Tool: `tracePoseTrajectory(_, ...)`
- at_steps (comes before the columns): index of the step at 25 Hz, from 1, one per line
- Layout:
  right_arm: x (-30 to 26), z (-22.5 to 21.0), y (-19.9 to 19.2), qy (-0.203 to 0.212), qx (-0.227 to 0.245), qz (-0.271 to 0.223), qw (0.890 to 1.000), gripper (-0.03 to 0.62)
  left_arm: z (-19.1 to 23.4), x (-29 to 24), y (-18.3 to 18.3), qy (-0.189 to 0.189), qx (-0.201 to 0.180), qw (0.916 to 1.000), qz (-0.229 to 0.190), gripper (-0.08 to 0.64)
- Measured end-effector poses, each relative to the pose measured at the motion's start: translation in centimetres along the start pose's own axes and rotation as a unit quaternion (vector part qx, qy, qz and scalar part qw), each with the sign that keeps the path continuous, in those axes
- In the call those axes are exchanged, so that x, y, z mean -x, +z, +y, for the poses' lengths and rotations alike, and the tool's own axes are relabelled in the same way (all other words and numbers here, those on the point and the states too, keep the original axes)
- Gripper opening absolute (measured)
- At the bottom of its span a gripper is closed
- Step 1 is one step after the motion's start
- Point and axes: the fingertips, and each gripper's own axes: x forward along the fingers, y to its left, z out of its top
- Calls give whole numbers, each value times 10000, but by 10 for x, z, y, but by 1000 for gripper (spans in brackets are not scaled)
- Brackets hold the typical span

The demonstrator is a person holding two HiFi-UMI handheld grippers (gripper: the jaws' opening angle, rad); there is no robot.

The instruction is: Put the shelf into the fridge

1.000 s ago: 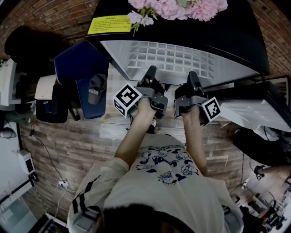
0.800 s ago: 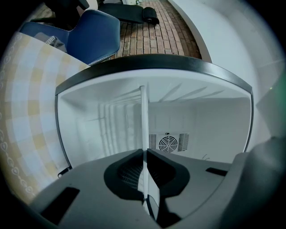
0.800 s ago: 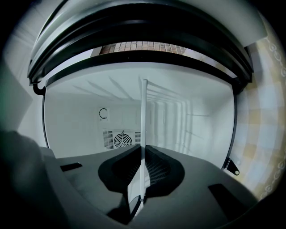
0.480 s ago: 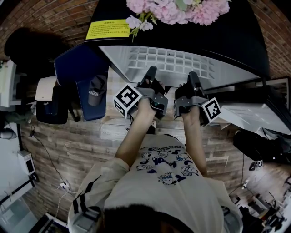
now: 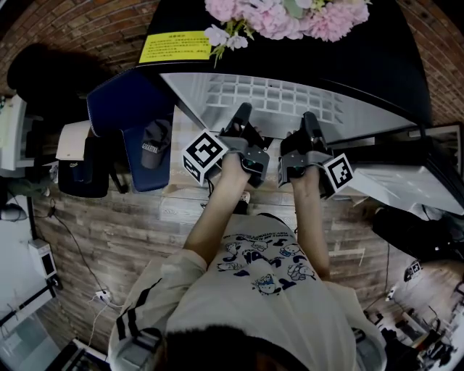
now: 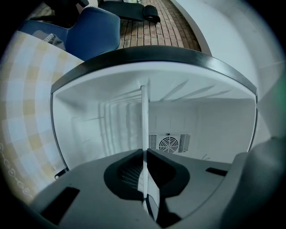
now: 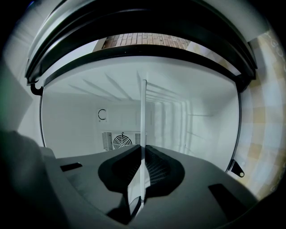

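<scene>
Head view: my left gripper (image 5: pixel 241 124) & right gripper (image 5: pixel 308 129) sit side by side, each w/ fingers clamped on the near edge of the flat white grid-patterned shelf (image 5: pixel 279 98). Shelf runs fwd from my fingertips into the white-walled fridge (image 6: pixel 210 116). A round fan vent (image 6: pixel 169 143) sits on the back wall beyond them.

This is looking like a homey room that's doubling as a work space, not a proper kitchen. A small black fridge (image 5: pixel 377 58) with a white inside is standing on a grey wood-plank floor (image 5: pixel 123 224), and a bunch of pink flowers (image 5: pixel 290 14) is sitting on top of it. A blue padded chair (image 5: pixel 127 105) is holding a dark cap (image 5: pixel 154 148). Reddish brick (image 5: pixel 94 29) is running behind it all, and a thin cable (image 5: pixel 78 250) is trailing to a white plug box (image 5: pixel 101 293).
</scene>
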Motion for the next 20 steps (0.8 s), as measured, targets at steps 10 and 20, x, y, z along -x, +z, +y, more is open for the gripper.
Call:
tracePoseTrajectory(10,-1,4,1,58,60,-64,9999,49,-1,0,0,-47,28,10000,-22,37)
tracePoseTrajectory(20,13,3,-15,0,455,176,9988,51,1,12,-11,-9,-141,9999,-37,37)
